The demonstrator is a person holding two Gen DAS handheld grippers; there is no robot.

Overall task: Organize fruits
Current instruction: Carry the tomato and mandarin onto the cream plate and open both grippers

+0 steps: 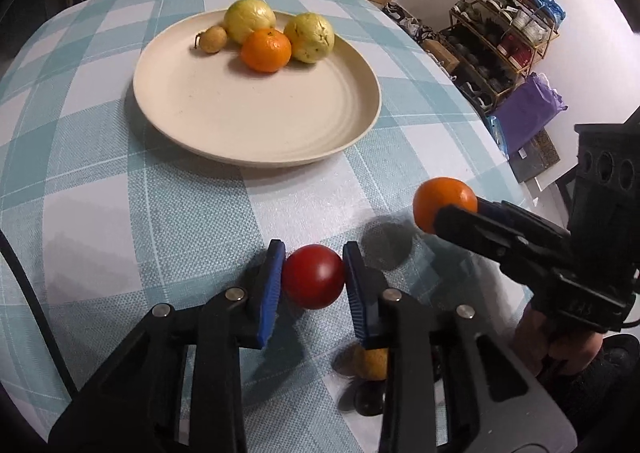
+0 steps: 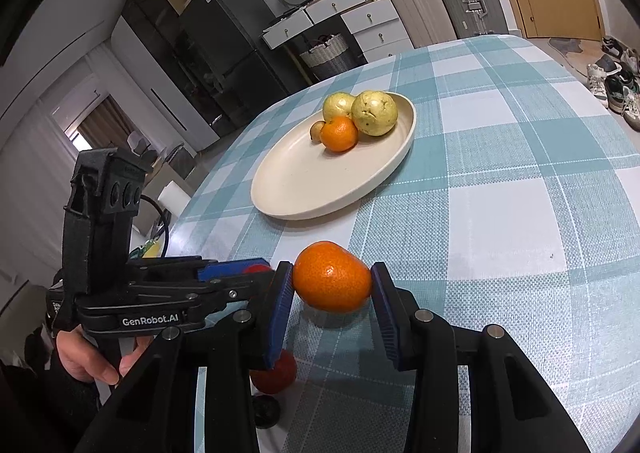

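The left tongs [image 1: 314, 281] are clenched on a red tomato [image 1: 314, 282], its blue pads [image 1: 272, 293] pressing the fruit from both sides, held low over the checked teal-and-white cloth of the counter [image 1: 120, 213]. The right tongs [image 2: 332, 293] grasp an orange tangerine [image 2: 333, 277] between their blue pads [image 2: 280, 313], lifted clear of the cloth with its shadow under it; in the left wrist view that same tangerine [image 1: 442, 203] sits at about 3 o'clock from the tomato, just beside it but apart. A cream plate [image 1: 260, 121] lies on the counter at 12 o'clock from the left tongs, well apart from both held fruits. On the far part of the plate, two yellow-green guavas [image 1: 250, 19] stand side by side with a second tangerine [image 1: 266, 49] touching them on the near side, and a small brown fruit [image 1: 213, 38] at 9 o'clock of that group. Beneath the left tongs, partly hidden at 5 o'clock, a small yellowish fruit [image 1: 372, 363] and a dark round thing [image 1: 368, 401] lie on the cloth; what the dark one is cannot be told. In the right wrist view a reddish-orange fruit [image 2: 276, 373] rests on the cloth under the left pad. A shoe rack [image 1: 504, 37] stands against the wall at 2 o'clock
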